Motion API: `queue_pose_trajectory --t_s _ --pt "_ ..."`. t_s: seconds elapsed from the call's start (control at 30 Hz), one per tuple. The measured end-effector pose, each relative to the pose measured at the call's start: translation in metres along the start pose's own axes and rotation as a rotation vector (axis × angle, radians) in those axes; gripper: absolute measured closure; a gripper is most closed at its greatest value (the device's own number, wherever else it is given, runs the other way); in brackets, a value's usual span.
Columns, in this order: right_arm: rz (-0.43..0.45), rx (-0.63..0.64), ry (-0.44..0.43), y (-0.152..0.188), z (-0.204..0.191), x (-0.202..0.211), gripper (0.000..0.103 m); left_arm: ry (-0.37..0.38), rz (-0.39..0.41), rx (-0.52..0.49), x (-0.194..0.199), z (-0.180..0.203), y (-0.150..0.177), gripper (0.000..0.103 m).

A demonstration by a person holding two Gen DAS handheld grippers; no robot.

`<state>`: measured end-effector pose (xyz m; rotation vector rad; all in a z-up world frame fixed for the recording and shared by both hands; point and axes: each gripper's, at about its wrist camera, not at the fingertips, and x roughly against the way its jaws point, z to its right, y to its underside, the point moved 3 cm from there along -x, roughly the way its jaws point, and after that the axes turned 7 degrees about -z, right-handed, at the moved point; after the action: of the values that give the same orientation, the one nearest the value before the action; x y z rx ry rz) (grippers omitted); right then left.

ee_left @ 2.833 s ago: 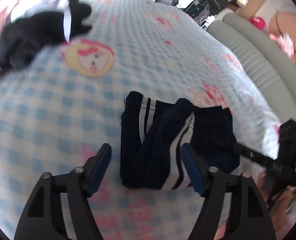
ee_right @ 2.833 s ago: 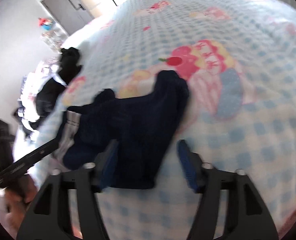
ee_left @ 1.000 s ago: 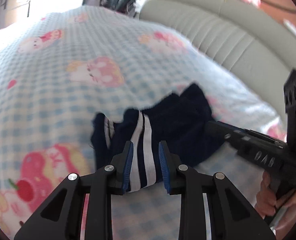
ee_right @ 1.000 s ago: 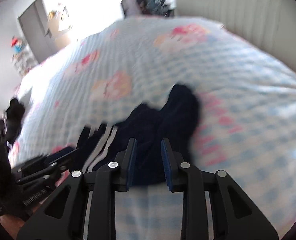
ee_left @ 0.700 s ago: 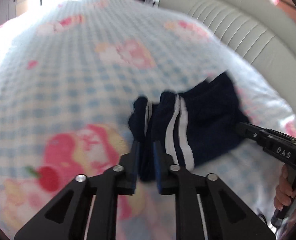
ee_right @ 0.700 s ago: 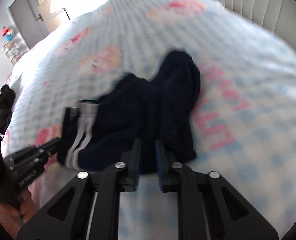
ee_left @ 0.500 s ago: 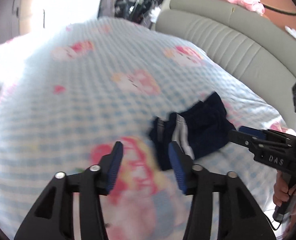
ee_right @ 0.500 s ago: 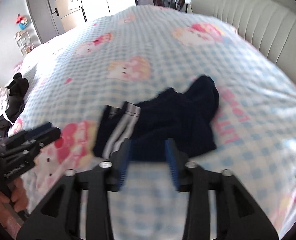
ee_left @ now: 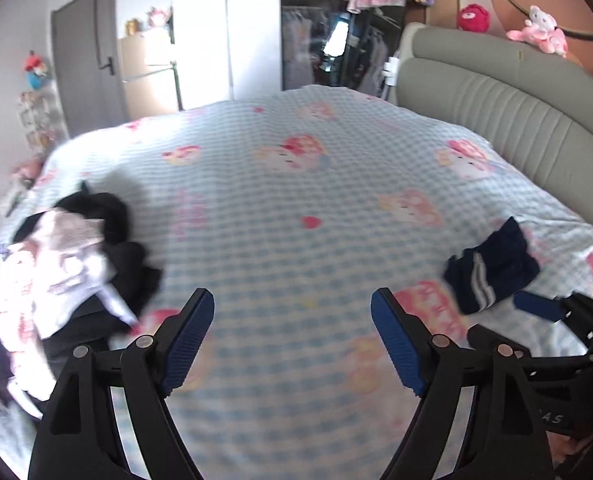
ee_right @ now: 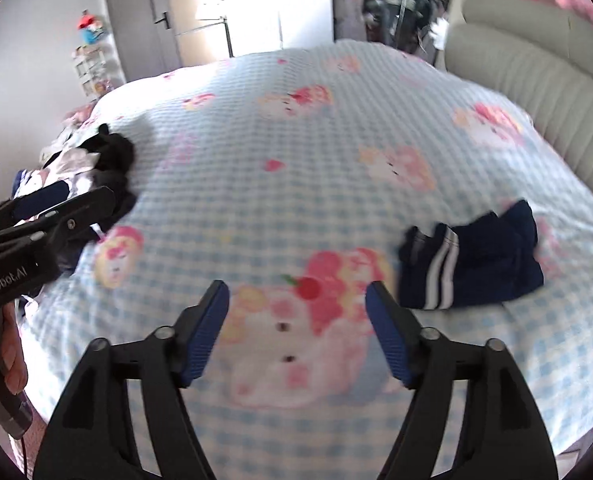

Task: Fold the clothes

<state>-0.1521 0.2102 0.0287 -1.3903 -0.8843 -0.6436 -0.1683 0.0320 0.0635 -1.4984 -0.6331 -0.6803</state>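
Note:
A folded navy garment with white stripes (ee_left: 490, 270) lies on the right side of the bed; it also shows in the right wrist view (ee_right: 472, 266). A heap of black and white unfolded clothes (ee_left: 76, 264) lies at the bed's left edge, also in the right wrist view (ee_right: 92, 172). My left gripper (ee_left: 292, 338) is open and empty above the bed's middle. My right gripper (ee_right: 298, 332) is open and empty, to the left of the navy garment. The right gripper's body shows at the left wrist view's right edge (ee_left: 556, 336).
The bed has a blue-checked cover with pink cartoon prints (ee_left: 296, 200). A padded grey headboard (ee_left: 516, 112) runs along the right. A grey door (ee_left: 84, 60), shelves and a wardrobe stand beyond the bed's far end.
Both grippers let go of the folded navy garment, opened wide and pulled back and left. The garment now lies at the right, and the clothes heap has come into view.

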Motion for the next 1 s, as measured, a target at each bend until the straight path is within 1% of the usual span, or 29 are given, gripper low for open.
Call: queue_pose_trajectory --t_s 0.07,0.1,0.13,0.27,0.37,0.47,0.57,0.63,0.73,0.83,0.9,1.0 --pt "0.015 0.026 0.0 0.001 -0.019 0.012 0.024 -0.01 0.008 0.019 0.015 -0.016 0.012 0.019" --pt "0.026 0.034 0.005 0.003 -0.027 0.02 0.016 -0.012 0.01 0.031 0.022 -0.023 0.018 0.019" --pt "0.035 0.04 0.008 0.006 -0.033 0.027 0.012 -0.012 0.012 0.043 0.028 -0.03 0.024 0.018" --pt "0.05 0.065 0.006 0.016 -0.051 0.05 0.01 -0.025 0.007 0.09 0.048 -0.046 0.051 0.017" --pt "0.048 0.067 0.003 0.03 -0.056 0.061 0.01 -0.037 0.004 0.101 0.062 -0.047 0.072 0.016" --pt "0.041 0.045 0.017 0.051 -0.054 0.069 0.01 -0.037 -0.001 0.122 0.075 -0.047 0.094 0.013" --pt "0.033 0.015 0.04 0.082 -0.048 0.077 0.009 -0.017 -0.006 0.191 0.093 -0.046 0.129 0.012" --pt "0.022 -0.011 0.065 0.112 -0.046 0.082 0.005 0.007 -0.027 0.221 0.099 -0.043 0.152 0.012" --pt "-0.02 -0.032 0.071 0.15 -0.045 0.084 0.005 0.042 -0.066 0.214 0.105 -0.03 0.185 0.012" --pt "-0.037 -0.011 0.067 0.168 -0.044 0.087 0.005 0.037 -0.065 0.165 0.112 -0.02 0.199 0.012" --pt "-0.034 0.001 0.071 0.173 -0.043 0.09 0.005 0.03 -0.063 0.175 0.115 -0.02 0.203 0.012" --pt "-0.026 0.001 0.06 0.173 -0.043 0.094 0.005 0.051 -0.072 0.186 0.116 -0.022 0.203 0.012"
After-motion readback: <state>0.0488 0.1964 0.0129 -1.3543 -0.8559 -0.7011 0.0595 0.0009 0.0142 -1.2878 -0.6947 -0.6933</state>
